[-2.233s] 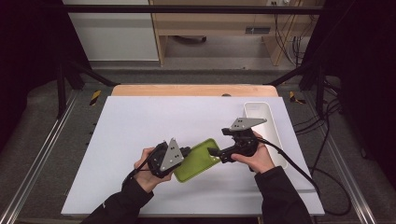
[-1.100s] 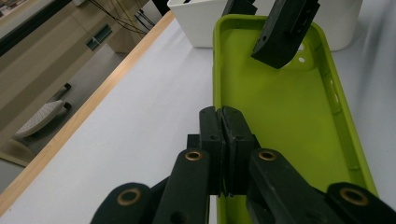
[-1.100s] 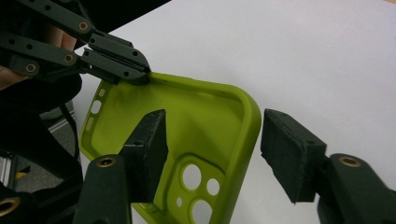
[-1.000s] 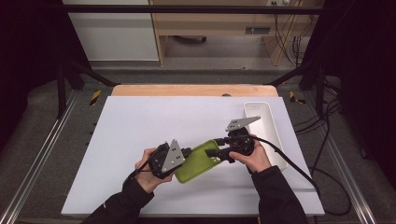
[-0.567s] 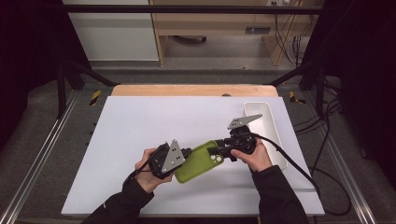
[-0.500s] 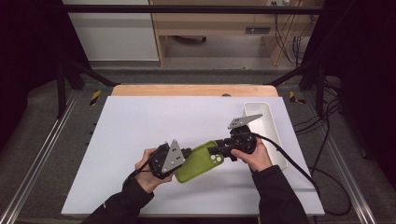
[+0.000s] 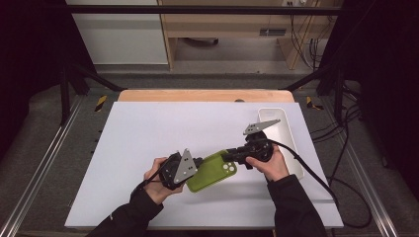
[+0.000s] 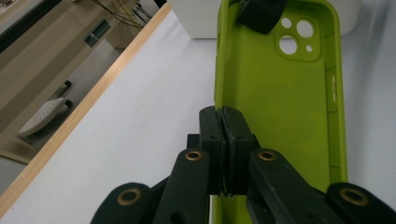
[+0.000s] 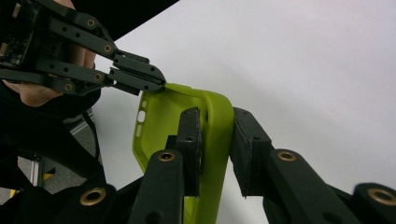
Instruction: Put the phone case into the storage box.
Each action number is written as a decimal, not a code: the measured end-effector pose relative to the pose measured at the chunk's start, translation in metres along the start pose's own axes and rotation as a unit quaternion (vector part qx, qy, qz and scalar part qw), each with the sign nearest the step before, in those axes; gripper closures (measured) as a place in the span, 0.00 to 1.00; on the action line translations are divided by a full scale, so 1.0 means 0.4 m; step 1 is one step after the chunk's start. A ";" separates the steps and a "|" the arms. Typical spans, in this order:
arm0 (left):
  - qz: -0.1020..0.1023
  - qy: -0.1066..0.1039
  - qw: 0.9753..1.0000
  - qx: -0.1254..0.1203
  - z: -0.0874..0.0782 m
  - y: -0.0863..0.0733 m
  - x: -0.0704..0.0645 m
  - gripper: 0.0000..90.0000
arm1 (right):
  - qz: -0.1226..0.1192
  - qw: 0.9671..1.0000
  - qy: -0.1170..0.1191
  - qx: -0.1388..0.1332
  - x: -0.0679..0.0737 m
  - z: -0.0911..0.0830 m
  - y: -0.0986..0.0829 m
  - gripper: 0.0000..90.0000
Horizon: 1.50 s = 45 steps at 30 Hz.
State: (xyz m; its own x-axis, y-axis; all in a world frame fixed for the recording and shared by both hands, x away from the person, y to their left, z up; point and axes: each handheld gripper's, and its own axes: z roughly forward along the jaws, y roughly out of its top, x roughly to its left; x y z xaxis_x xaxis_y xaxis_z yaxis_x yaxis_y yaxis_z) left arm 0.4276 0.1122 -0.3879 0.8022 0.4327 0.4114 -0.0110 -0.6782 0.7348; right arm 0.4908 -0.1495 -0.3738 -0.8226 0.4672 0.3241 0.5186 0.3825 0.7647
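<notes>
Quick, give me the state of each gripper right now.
Left gripper: shut on the side wall of the lime-green silicone phone case.
Right gripper: jaws straddle the case's camera-end wall, with a gap at one pad; grip cannot be told.

I see the phone case [image 7: 212, 171] between my left tongs [image 7: 196, 163] and right tongs [image 7: 228, 157], above the bench [image 7: 148, 128]; a tray [image 7: 284, 131] lies just right.

A lime-green phone case [image 7: 211, 171] sits at lower centre of the high view. It is empty. Its camera cutouts point toward the right.
</notes>
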 end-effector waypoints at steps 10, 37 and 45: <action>0.004 -0.003 1.000 0.004 0.006 -0.003 -0.001 0.98 | 0.002 1.000 -0.001 0.004 0.000 -0.001 0.000 0.86; 0.006 -0.015 1.000 0.011 0.021 -0.003 -0.011 0.97 | -0.015 0.999 -0.021 0.026 0.005 -0.002 -0.003 0.88; -0.012 -0.024 1.000 0.011 0.032 -0.010 -0.006 0.95 | -0.023 0.999 -0.031 0.023 0.004 0.004 -0.004 0.88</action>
State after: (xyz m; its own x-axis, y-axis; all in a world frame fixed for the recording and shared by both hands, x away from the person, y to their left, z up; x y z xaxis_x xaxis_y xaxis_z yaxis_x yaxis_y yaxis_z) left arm 0.4334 0.1062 -0.3989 0.8302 0.4200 0.3666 0.0210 -0.6807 0.7322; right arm 0.4890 -0.1483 -0.3754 -0.8304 0.4959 0.2542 0.4927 0.4404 0.7505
